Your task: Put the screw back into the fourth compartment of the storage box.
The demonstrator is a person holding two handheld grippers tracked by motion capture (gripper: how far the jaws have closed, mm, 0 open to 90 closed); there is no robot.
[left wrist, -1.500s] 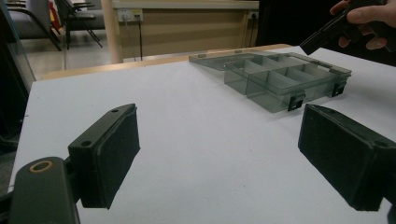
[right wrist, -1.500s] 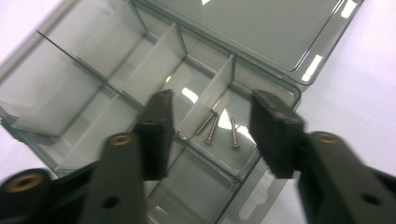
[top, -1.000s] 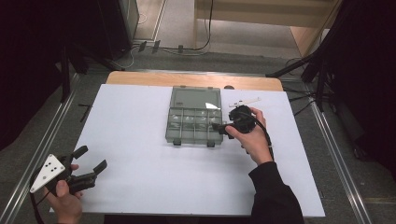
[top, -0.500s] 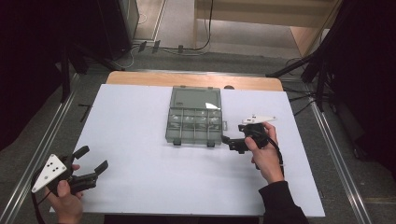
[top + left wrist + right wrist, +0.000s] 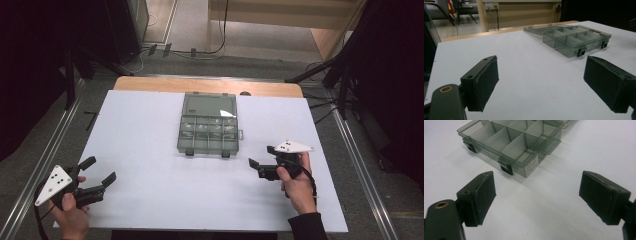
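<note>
White tabletop spreads bare under both my tongs. My right tongs (image 5: pixel 260 169), jaws spread wide and holding nothing, have just pulled back from the plastic box (image 5: pixel 208 129) toward my near right, so my work at its edge looks finished for now. My left tongs (image 5: pixel 100 172) hang spread and empty at the near left corner, well apart from the open box lying mid-table ahead

Smoky translucent plastic organizer box (image 5: pixel 208 129) lies flat on the white table (image 5: pixel 150 200), toward its far middle. Lid (image 5: pixel 210 104) open, folded back flat behind the tray, toward the far edge. Tray split by thin dividers into rows of small compartments. Two dark latches (image 5: pixel 225 154) hang on the near front wall. Small label on one side wall.
</note>
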